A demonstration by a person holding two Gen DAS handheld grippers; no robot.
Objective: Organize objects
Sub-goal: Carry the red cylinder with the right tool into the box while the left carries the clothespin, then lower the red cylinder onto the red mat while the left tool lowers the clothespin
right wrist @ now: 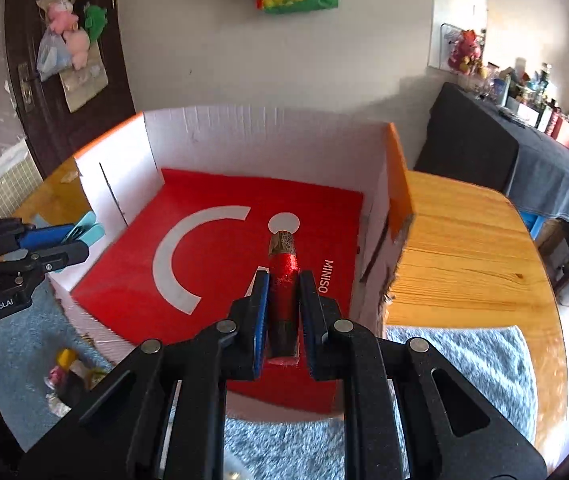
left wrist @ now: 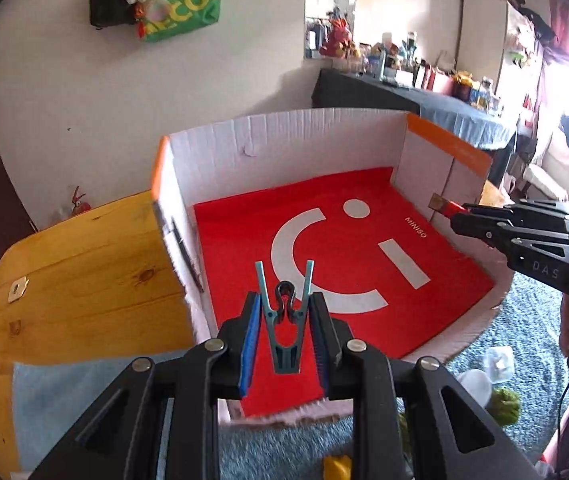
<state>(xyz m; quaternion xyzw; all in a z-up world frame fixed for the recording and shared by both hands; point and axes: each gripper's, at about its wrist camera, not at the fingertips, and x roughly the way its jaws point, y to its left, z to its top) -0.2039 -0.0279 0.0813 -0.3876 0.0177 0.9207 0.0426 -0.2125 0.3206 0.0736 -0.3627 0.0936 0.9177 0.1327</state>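
The left gripper [left wrist: 284, 320] has its two blue pads pressed on a teal clothes peg [left wrist: 284, 320], so it is holding it. The peg is hard, thin plastic with two long legs that spread like a V and a dark round spring part in the middle. The right gripper [right wrist: 283, 312] is closed around a red glittery stick [right wrist: 283, 292]. The stick looks rough and sparkly, with a brownish, worn tip at the far end and a dark band near the pads. Both tools hang over the open front of a cardboard box [left wrist: 284, 136]. The box has white ridged walls and orange edges, and a thin dark pen [left wrist: 187, 256] leans against its left wall. The floor of the box is covered by a flat red bag [left wrist: 364, 200] with a white smiley face and the word MINISO; it looks smooth and a bit shiny. I think the job has barely started, since only the pen is put away inside, and the peg and the stick are not yet let go. On the fuzzy blue rug [left wrist: 532, 320] below lie more small things, so more sorting seems left. The box sits on a smooth yellow wooden table [left wrist: 84, 260].
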